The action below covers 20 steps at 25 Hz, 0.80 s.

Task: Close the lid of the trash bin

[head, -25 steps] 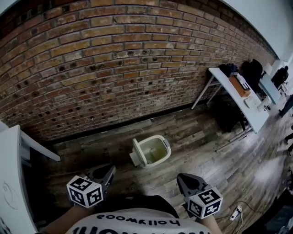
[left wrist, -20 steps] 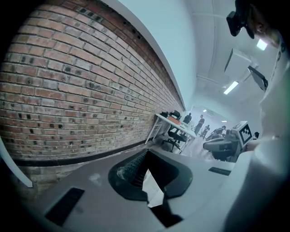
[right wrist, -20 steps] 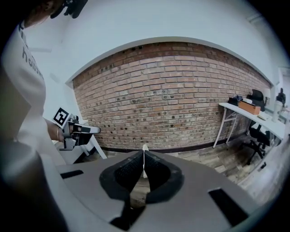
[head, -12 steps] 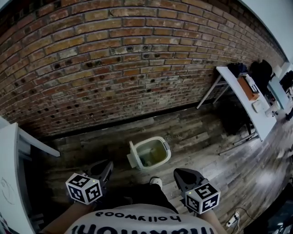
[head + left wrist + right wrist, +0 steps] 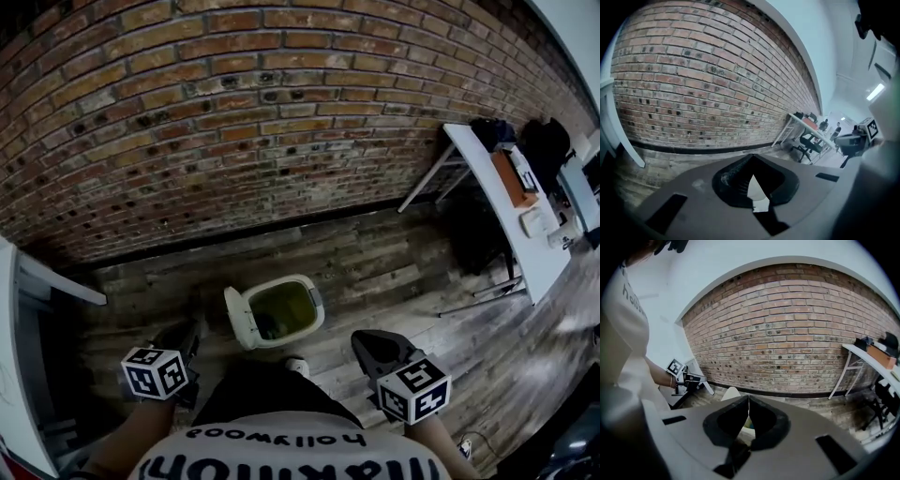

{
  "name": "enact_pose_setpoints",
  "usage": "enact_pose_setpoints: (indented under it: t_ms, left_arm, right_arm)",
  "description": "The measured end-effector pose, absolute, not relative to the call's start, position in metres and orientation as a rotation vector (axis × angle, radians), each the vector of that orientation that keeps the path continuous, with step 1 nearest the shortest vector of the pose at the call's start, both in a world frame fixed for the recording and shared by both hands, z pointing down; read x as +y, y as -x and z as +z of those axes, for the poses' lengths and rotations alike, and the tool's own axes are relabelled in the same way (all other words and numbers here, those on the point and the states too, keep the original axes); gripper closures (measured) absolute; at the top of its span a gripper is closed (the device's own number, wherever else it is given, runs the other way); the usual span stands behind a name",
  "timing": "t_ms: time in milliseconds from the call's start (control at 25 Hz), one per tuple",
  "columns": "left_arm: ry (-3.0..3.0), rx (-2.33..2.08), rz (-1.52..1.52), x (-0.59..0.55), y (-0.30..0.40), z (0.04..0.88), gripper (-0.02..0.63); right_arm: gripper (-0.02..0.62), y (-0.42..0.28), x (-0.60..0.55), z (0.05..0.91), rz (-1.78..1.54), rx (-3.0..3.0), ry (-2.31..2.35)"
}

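A cream trash bin [image 5: 281, 312] stands on the wooden floor with its lid [image 5: 238, 319] tipped open to the left; the inside looks yellowish green. My left gripper [image 5: 184, 336] hovers left of the lid, apart from it, jaws together and holding nothing. To the bin's lower right, my right gripper [image 5: 368, 345] is also shut and holding nothing. In the right gripper view the lid [image 5: 731, 393] shows just left of the joined jaws [image 5: 749, 399], and my left gripper [image 5: 688, 379] is at the far left. The left gripper view shows closed jaws [image 5: 752, 159] facing the brick wall.
A brick wall [image 5: 216, 122] with a dark skirting runs behind the bin. A white table [image 5: 506, 211] with a bag and boxes stands at the right, a dark chair under it. Another white table edge [image 5: 19, 309] is at the left. A shoe [image 5: 297, 366] is just before the bin.
The view has closed in on the bin, which now sits lower and further left. My left gripper has shifted left and down; the right one has barely moved. The lid stays open.
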State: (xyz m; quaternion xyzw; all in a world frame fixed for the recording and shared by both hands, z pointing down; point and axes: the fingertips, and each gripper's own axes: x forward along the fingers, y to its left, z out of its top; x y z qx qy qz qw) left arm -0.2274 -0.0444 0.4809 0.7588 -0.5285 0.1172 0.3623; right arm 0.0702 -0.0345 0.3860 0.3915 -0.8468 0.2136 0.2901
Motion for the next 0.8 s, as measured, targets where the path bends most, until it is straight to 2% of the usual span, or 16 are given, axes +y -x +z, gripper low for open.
enact_pose_setpoints:
  t_ms: [360, 600, 800]
  left_arm:
    - [-1.823, -1.456, 0.454, -0.055, 0.201, 0.528, 0.6]
    - [-1.821, -1.381, 0.596, -0.058, 0.19, 0.554, 0.6]
    - [-1.787, -1.318, 0.577, -0.071, 0.187, 0.576, 0.6]
  right_arm:
    - [0.584, -0.111, -0.056, 0.42, 0.685, -2.279, -0.947]
    - [0.584, -0.099, -0.049, 0.454, 0.795, -2.276, -0.84]
    - [0.584, -0.086, -0.047, 0.477, 0.827, -2.242, -0.763]
